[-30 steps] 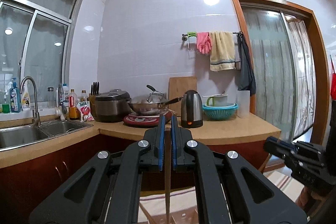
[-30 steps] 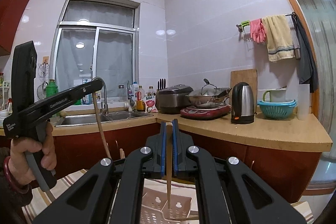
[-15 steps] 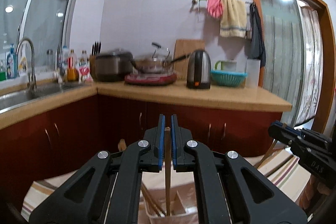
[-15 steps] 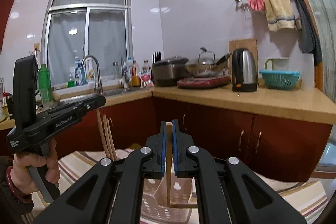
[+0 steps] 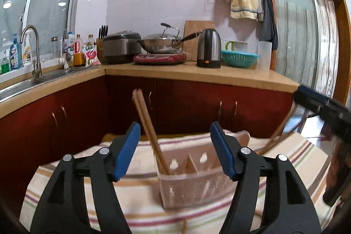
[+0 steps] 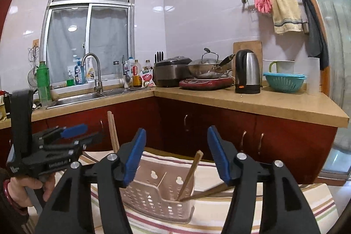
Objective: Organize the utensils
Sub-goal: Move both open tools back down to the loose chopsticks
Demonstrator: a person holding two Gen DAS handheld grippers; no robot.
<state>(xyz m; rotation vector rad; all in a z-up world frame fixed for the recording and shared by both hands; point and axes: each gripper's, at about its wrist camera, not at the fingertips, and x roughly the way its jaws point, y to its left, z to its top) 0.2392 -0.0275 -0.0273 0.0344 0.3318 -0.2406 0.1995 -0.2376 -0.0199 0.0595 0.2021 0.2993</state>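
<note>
Evidently, the step in hand was the release of chopsticks into the pink perforated utensil caddy point(image 5: 193, 188), which stood on a striped cloth point(image 5: 136, 196) in front of the red kitchen cabinets. The left gripper point(image 5: 175, 146) had its jaws standing well apart, having just been opening, and nothing was between its blue pads point(image 5: 127, 150). The right gripper point(image 6: 175, 152) was likewise spread, its jaws also just opened, with nothing pressed between them.

In the left wrist view, a pair of wooden chopsticks point(image 5: 147, 124) stood in the caddy's left compartment and leaned up to the left, clear of both pads. In the right wrist view, one chopstick point(image 6: 189, 174) leaned in the right end of the caddy, and another chopstick point(image 6: 206, 192) lay low over the right rim, pointing out onto the cloth. Whether that last one was properly inside could not be settled from these views. The left gripper point(image 6: 54, 152) showed at the left of the right wrist view, held in a hand point(image 6: 24, 188).

In my judgement, the drop-off was complete for both hands. The next move called for drawing both grippers up and clear without knocking the leaning sticks, then looking for any remaining utensils, and perhaps seating the low chopstick upright.
</note>
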